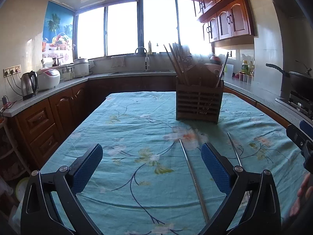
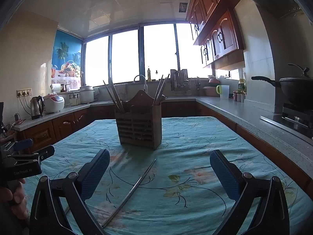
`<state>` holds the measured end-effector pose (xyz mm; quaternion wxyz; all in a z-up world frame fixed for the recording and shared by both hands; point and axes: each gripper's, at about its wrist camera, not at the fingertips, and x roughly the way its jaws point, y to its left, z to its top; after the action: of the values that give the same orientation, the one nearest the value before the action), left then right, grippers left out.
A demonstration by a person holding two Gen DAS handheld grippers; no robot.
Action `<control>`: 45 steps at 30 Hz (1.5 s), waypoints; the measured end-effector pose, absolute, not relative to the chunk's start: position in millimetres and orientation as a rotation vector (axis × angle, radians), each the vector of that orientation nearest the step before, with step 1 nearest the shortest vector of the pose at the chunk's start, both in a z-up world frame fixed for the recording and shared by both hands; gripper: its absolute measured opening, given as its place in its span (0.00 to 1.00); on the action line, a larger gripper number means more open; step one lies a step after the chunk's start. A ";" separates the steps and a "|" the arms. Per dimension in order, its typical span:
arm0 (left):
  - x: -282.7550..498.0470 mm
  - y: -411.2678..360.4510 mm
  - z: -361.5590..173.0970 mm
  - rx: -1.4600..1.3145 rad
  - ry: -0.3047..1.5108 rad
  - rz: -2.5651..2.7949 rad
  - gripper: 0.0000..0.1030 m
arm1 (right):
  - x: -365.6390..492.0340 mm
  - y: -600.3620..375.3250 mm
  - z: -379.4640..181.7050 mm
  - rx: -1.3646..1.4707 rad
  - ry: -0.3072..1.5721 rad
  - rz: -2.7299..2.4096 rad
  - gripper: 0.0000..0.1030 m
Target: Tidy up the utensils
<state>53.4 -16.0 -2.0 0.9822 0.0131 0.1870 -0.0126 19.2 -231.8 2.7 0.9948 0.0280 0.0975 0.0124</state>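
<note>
A slatted wooden utensil holder [image 1: 198, 103] [image 2: 139, 128] stands on the teal flowered tablecloth [image 1: 137, 129] [image 2: 195, 137], with several chopsticks upright in its left and right compartments. Two metal chopsticks lie loose on the cloth: one [image 1: 193, 178] [image 2: 130, 192] between the fingers of my left gripper, a second [image 1: 234, 150] just right of them. My left gripper [image 1: 151, 168] is open and empty, low over the cloth. My right gripper [image 2: 159, 174] is open and empty, with the first chopstick lying between its fingers. Each gripper's body shows at the edge of the other's view.
Kitchen counters wrap around the table: a kettle [image 1: 29, 85] and rice cooker [image 1: 49, 79] at left, a sink tap [image 1: 142, 56] at the back, a black wok [image 2: 295, 90] on a stove at right. Wall cabinets [image 1: 225, 19] hang at upper right.
</note>
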 end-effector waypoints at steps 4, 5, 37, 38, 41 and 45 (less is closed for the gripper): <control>51.0 -16.6 -5.5 0.031 0.379 -0.031 1.00 | 19.6 -233.1 1.1 0.065 0.211 0.022 1.00; 50.9 -17.1 -6.1 0.032 0.382 -0.033 1.00 | 18.8 -233.8 1.3 0.068 0.209 0.022 1.00; 26.4 -16.0 -6.3 0.022 0.372 -0.059 1.00 | -9.3 -233.6 -4.7 0.069 0.174 0.016 1.00; 25.9 -15.7 -6.0 0.021 0.370 -0.059 1.00 | -9.5 -233.4 -4.5 0.068 0.172 0.016 1.00; 25.7 -15.5 -5.1 0.019 0.367 -0.058 1.00 | -9.4 -233.2 -4.5 0.068 0.173 0.018 1.00; 24.7 -14.8 -4.5 0.016 0.364 -0.055 1.00 | -9.8 -232.8 -4.1 0.069 0.171 0.016 1.00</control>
<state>24.7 -14.8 -4.5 0.9831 0.0081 0.1809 -0.0275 -9.8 -232.8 -4.1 0.9957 0.0342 0.0855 0.0082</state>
